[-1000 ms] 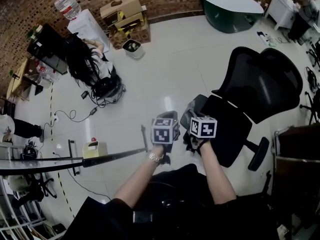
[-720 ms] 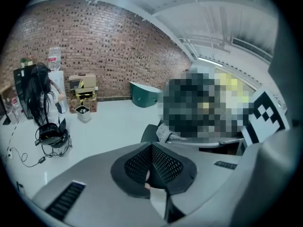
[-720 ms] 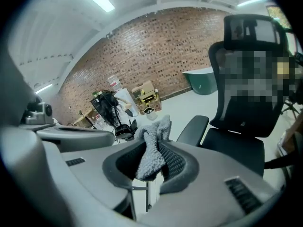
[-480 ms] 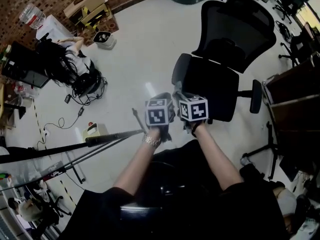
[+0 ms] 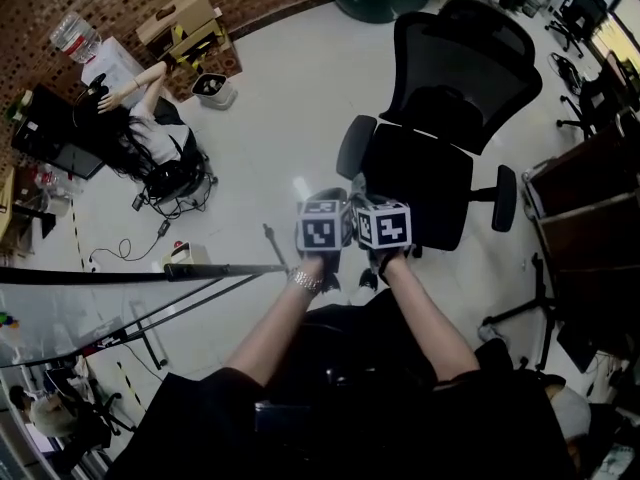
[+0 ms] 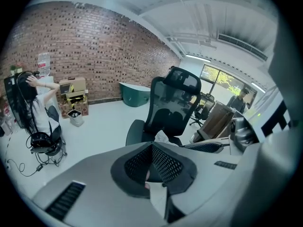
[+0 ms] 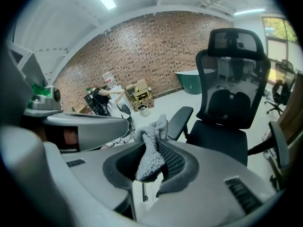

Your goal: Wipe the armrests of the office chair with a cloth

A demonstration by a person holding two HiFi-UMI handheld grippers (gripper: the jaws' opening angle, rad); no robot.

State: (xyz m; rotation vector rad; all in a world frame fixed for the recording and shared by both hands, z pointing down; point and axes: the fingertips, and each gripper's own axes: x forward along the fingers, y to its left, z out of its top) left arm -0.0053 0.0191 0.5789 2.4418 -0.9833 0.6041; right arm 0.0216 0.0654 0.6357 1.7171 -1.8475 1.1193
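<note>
The black office chair (image 5: 440, 138) stands ahead of me, with its left armrest (image 5: 355, 146) and right armrest (image 5: 503, 198) both in sight. My two grippers are held side by side just short of the seat's front edge. The right gripper (image 5: 364, 196) is shut on a grey knitted cloth (image 7: 150, 152), which sticks up out of the jaws. In the right gripper view the left armrest (image 7: 179, 119) lies just beyond the cloth. The left gripper (image 5: 330, 200) is shut with nothing between its mesh pads (image 6: 163, 163). The cloth's tip (image 6: 161, 137) peeks over them.
A person (image 5: 150, 138) sits on the floor at the left among cables. Cardboard boxes (image 5: 185, 23) and a small bin (image 5: 214, 90) stand by the brick wall. A dark pole (image 5: 210, 270) crosses low left. Desks (image 5: 590, 208) and another chair stand at the right.
The view has swung so the chair sits higher and more central than a second ago. Both grippers stay together, the cloth still held. The seated person has raised an arm.
</note>
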